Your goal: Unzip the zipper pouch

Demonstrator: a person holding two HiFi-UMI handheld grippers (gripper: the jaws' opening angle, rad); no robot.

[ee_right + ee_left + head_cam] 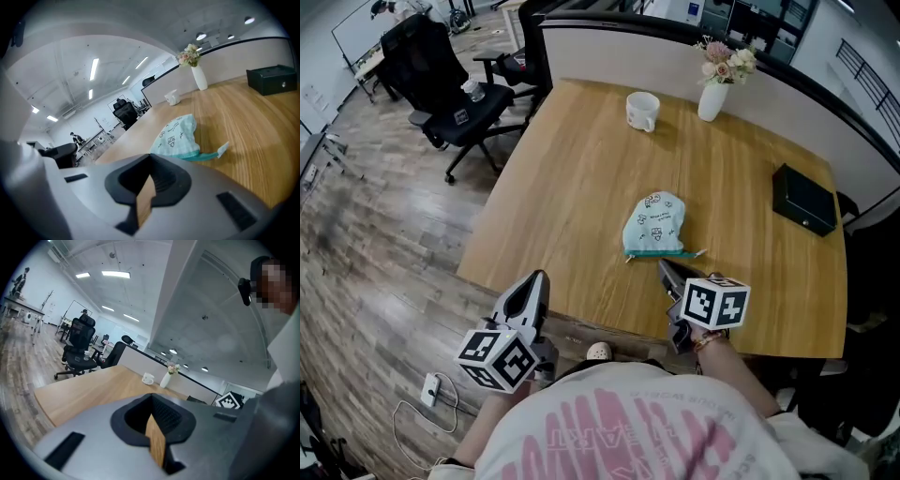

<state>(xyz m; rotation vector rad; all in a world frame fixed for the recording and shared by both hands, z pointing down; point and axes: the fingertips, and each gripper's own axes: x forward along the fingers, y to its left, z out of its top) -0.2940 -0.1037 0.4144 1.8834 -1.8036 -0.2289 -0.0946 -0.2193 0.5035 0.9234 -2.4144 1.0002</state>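
Where it lies on the wooden table (581, 187), the zipper pouch (654, 223) is soft mint fabric with small dark doodles, lettering unreadable, its teal zipper edge toward the right gripper (667, 273) near it. That and the left gripper (538, 281) have jaws pressed together, empty.

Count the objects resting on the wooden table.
4: a white mug and a flower vase near the far edge, the zipper pouch mid-table, a black box at right.
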